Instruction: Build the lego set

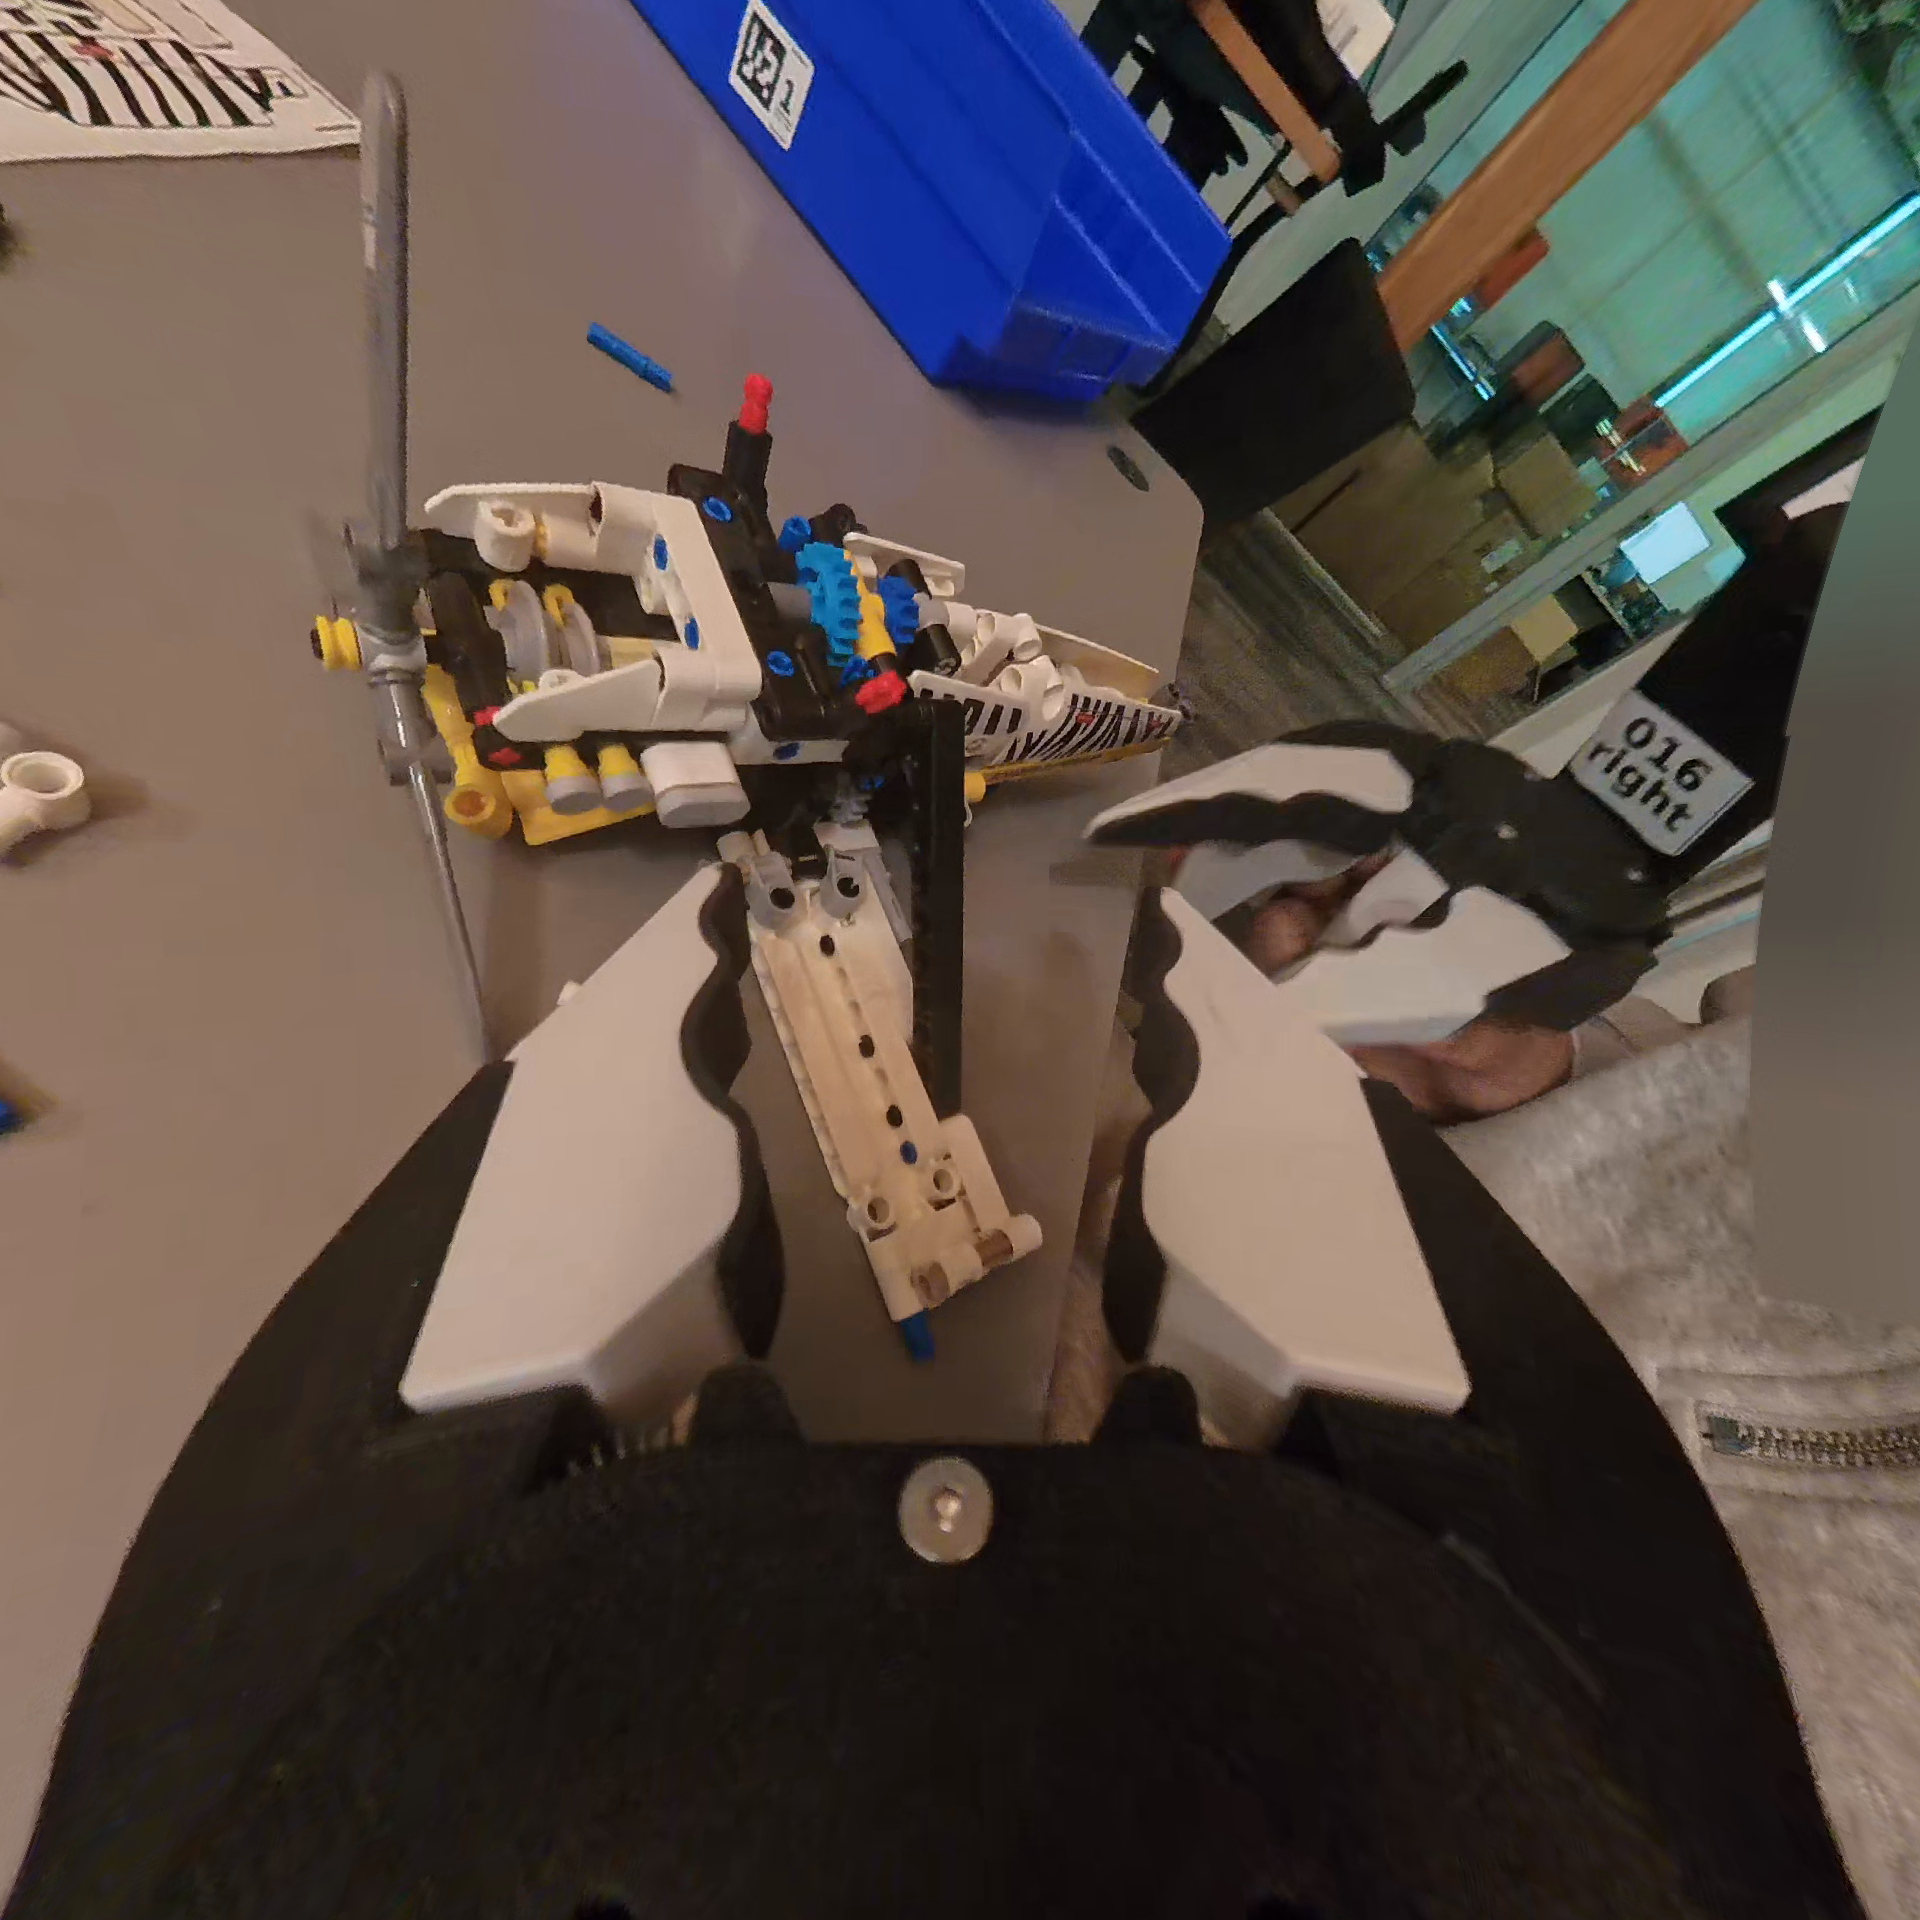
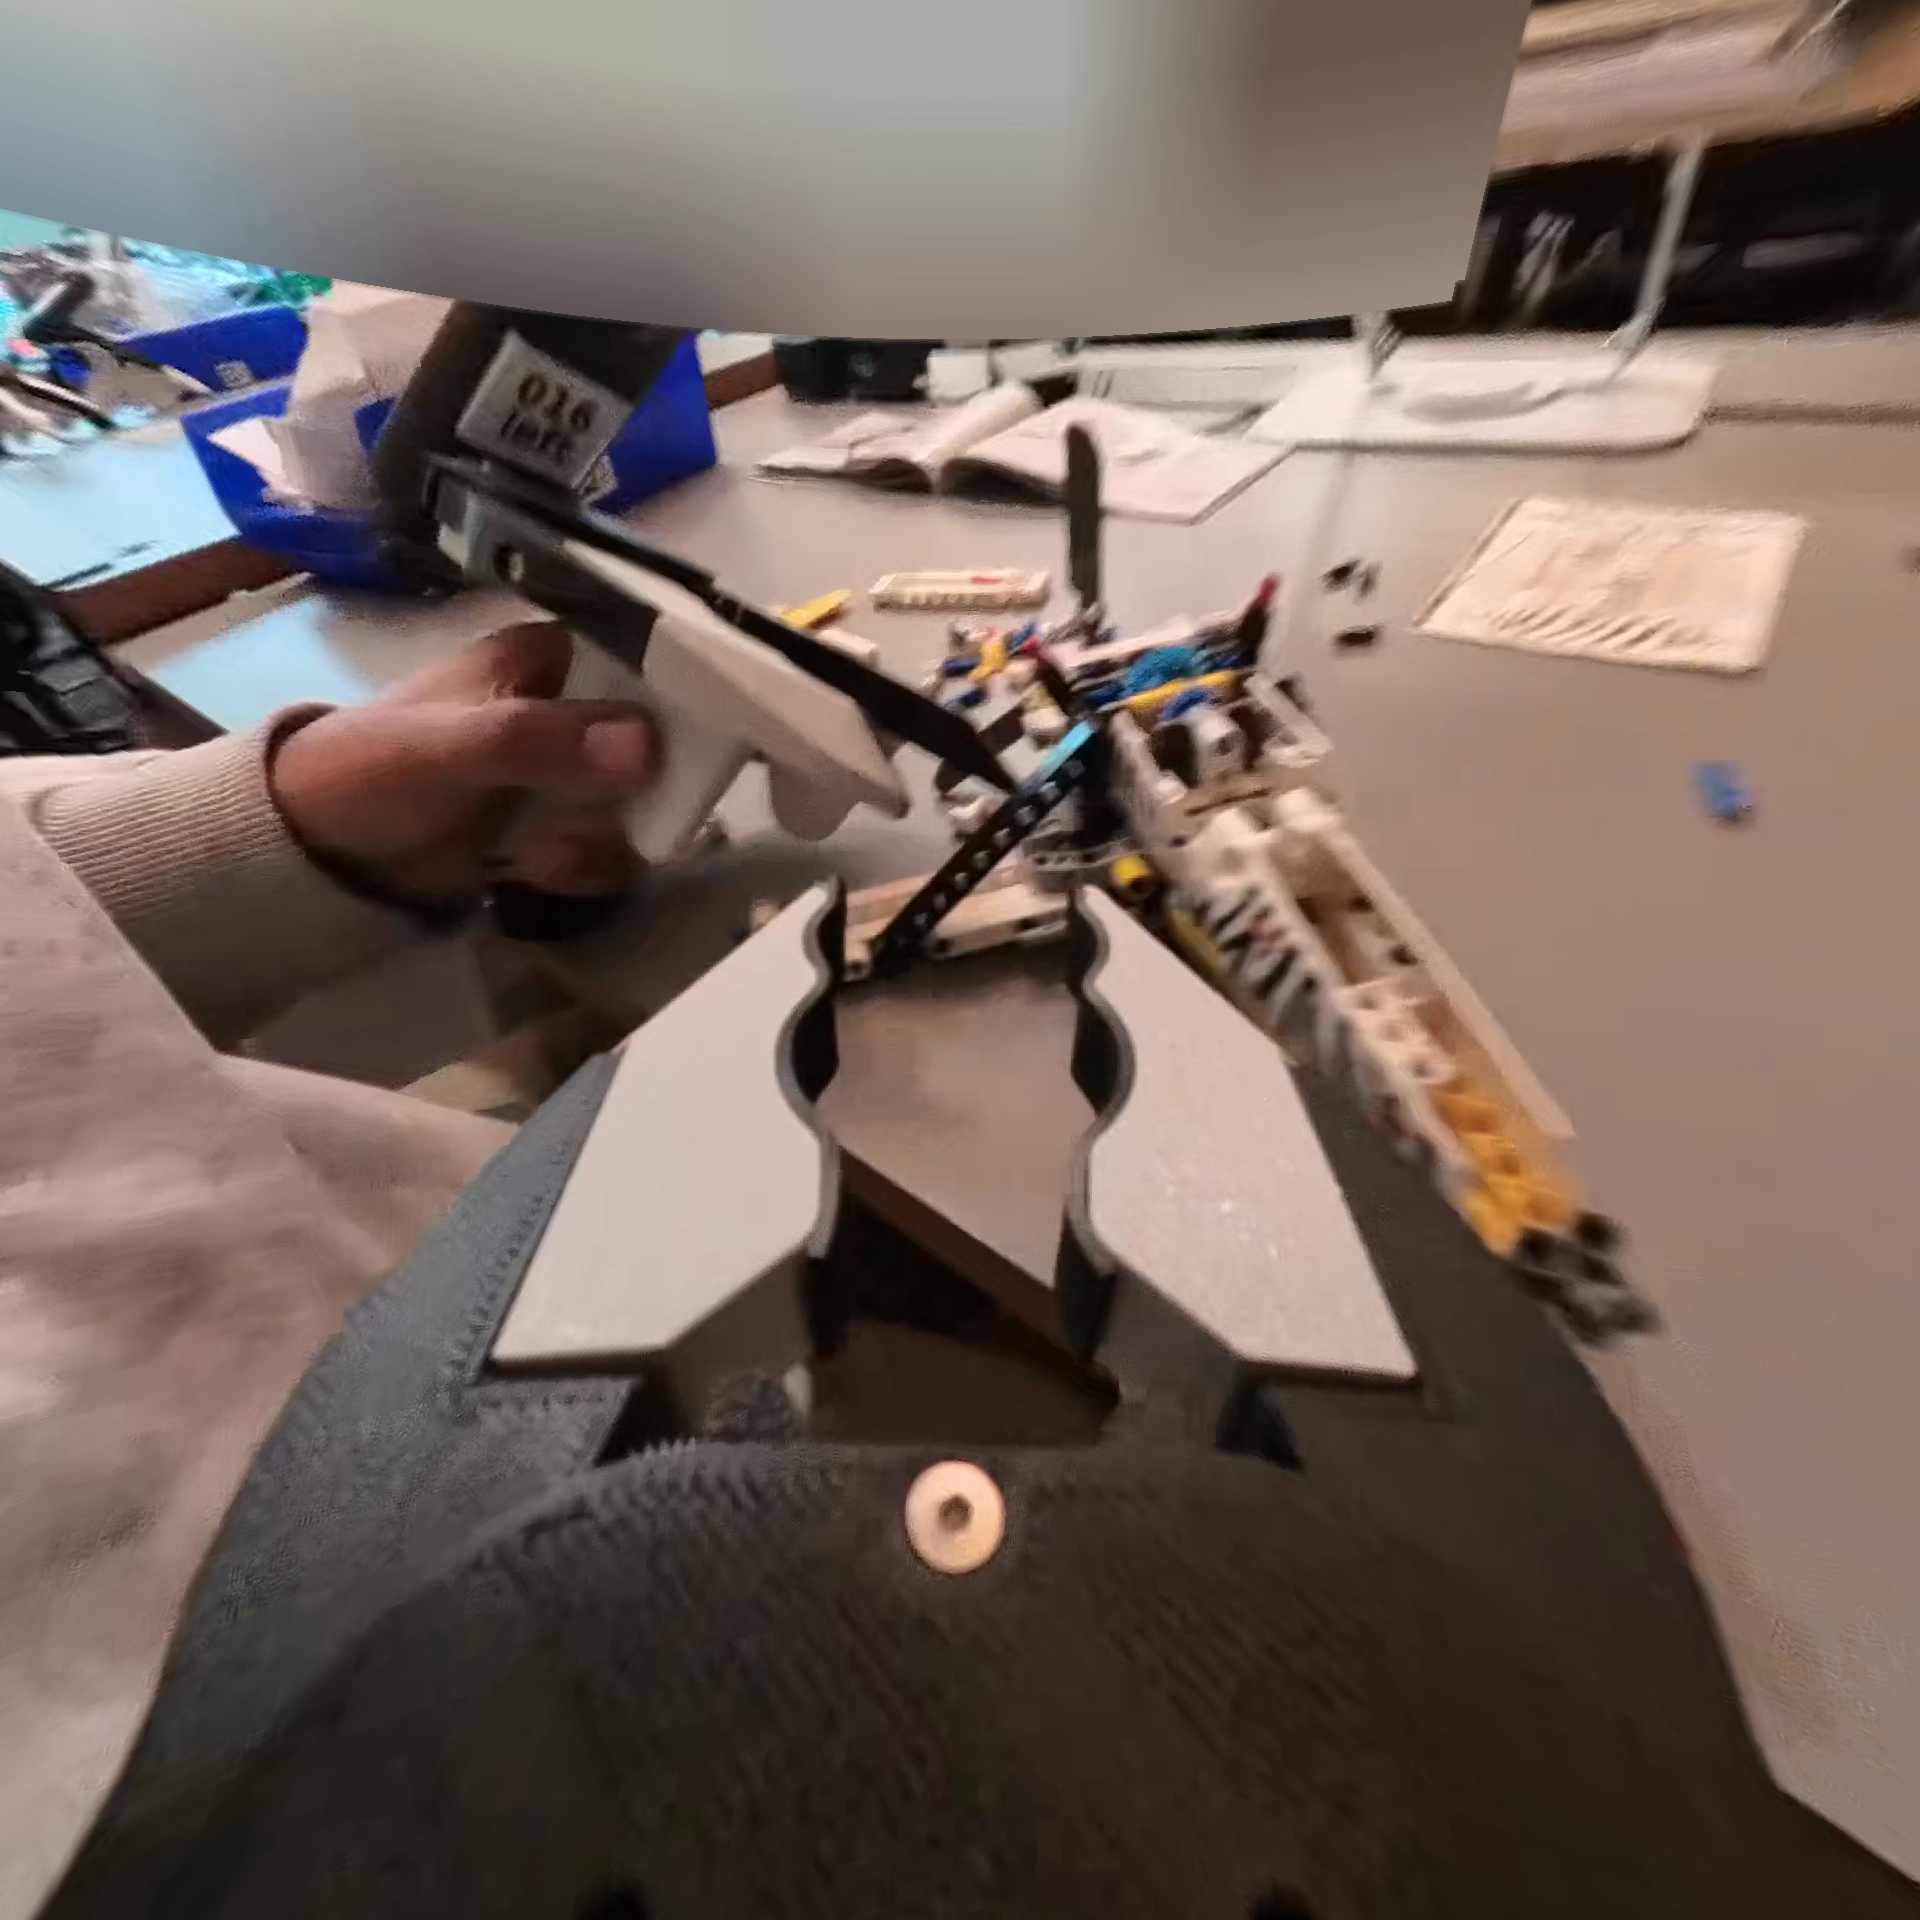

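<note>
The Lego plane lies on the grey table, white, yellow and black, with a grey propeller at its left end. Its white wing and a black beam reach toward me. My left gripper is open, and the wing lies between its spread fingers, not clamped. My right gripper comes in from the right near the striped tail. In the right wrist view the right gripper is open and empty, just short of the blurred plane and black beam. The left gripper shows at the left there.
A blue bin stands at the back by the table's rounded edge. A loose blue pin, a white connector and a striped sheet lie around. An open booklet, a plastic bag and small parts lie beyond. It is some 9 cm from my left tips to the white connector.
</note>
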Motion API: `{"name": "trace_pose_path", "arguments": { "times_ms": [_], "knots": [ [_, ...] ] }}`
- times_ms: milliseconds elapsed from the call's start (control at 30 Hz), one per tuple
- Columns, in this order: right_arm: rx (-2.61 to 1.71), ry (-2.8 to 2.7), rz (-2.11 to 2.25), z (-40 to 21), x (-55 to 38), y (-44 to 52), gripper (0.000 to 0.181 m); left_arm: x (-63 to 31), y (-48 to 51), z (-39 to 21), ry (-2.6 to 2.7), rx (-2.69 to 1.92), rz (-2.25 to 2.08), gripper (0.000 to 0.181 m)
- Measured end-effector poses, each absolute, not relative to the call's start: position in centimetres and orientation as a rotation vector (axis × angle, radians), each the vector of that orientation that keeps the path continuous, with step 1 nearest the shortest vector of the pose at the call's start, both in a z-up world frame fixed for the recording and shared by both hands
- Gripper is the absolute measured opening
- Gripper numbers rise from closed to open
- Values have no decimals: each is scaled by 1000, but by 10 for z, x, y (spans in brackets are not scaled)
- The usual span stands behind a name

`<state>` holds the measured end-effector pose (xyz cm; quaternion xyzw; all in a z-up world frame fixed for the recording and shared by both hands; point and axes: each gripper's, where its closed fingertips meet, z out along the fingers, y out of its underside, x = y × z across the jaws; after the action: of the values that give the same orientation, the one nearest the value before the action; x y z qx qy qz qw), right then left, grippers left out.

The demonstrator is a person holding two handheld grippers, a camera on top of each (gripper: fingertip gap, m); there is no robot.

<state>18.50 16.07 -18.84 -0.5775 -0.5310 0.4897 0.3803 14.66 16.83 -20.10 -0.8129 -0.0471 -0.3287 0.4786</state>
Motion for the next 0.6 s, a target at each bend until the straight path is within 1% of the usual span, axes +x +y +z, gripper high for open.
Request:
{"name": "trace_pose_path", "arguments": {
  "times_ms": [33,67,100,133,167,200,233,433,600],
  "knots": [
    [-1516,-1363,1241,-197,178,158,47,145,169,-200,-108,-1982,-798,72],
    [-1554,-1357,1211,-204,172,159,51,141,169,-199,-106,-1976,-782,66],
    [-1588,-1348,1168,-209,168,164,51,135,168,-197,-113,-1970,-759,55],
    [-1615,-1344,1122,-214,166,169,41,129,167,-196,-116,-1966,-736,43],
    [-1629,-1344,1084,-217,165,173,25,124,165,-195,-110,-1964,-717,32],
    [-1634,-1337,1064,-217,165,177,4,120,163,-195,-99,-1972,-696,15],
    [-1637,-1320,1071,-216,163,179,0,117,162,-199,-83,-1997,-664,0],
    [-1837,-1187,1168,-223,151,182,0,99,176,-223,-134,-2165,-406,0],
    [-2053,-980,1357,-227,145,183,0,112,182,-235,-107,-2238,-487,0]
  ]
}}
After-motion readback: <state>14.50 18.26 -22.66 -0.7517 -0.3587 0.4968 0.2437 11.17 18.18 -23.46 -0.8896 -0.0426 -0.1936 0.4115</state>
